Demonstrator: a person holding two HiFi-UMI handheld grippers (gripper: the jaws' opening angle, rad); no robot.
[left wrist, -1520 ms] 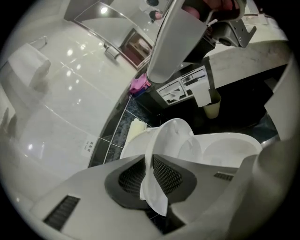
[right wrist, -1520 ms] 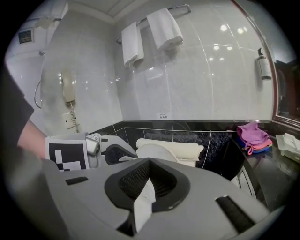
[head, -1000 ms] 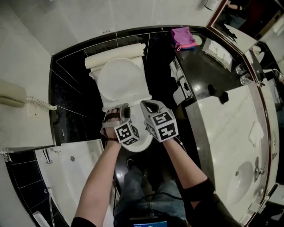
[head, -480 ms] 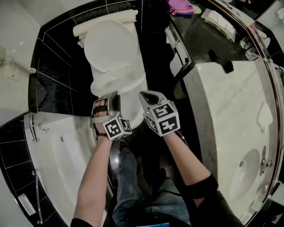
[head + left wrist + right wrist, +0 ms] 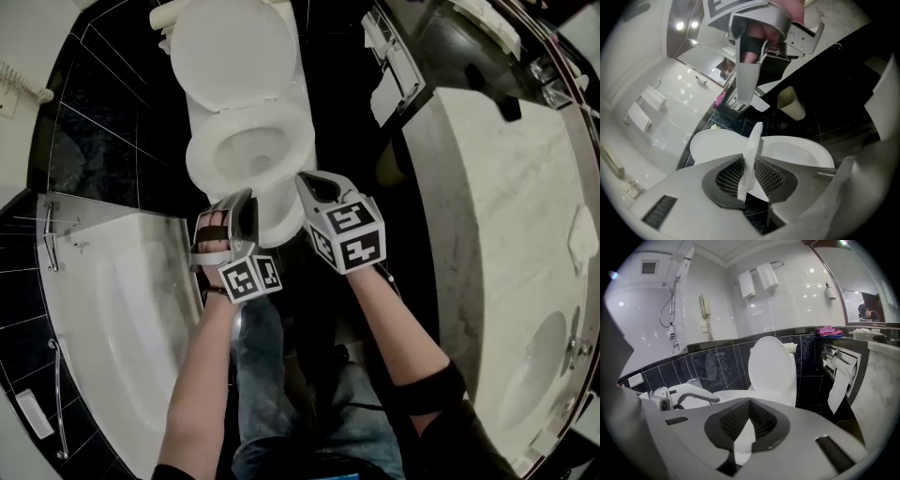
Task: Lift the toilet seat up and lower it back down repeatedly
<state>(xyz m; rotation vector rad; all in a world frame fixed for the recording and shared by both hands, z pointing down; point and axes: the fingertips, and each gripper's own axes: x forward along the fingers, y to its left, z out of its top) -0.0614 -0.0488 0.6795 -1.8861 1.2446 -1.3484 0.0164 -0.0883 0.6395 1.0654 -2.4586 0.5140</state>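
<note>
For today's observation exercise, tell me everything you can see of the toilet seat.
The toilet seat is a glossy white ring that looks like plastic. It is hinged at the back, below the raised lid. It sits between the lid and the bowl and appears to be lifted slightly off the bowl at the front. Its thin front edge, seen edge-on, is clamped between the pads of the left tool. The right tool is shut and close beside the seat; whether it touches is unclear.

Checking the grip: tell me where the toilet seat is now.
Head view, upper centre: the toilet seat lies over the bowl, just below the raised lid, its front edge gripped by the left claw.
</note>
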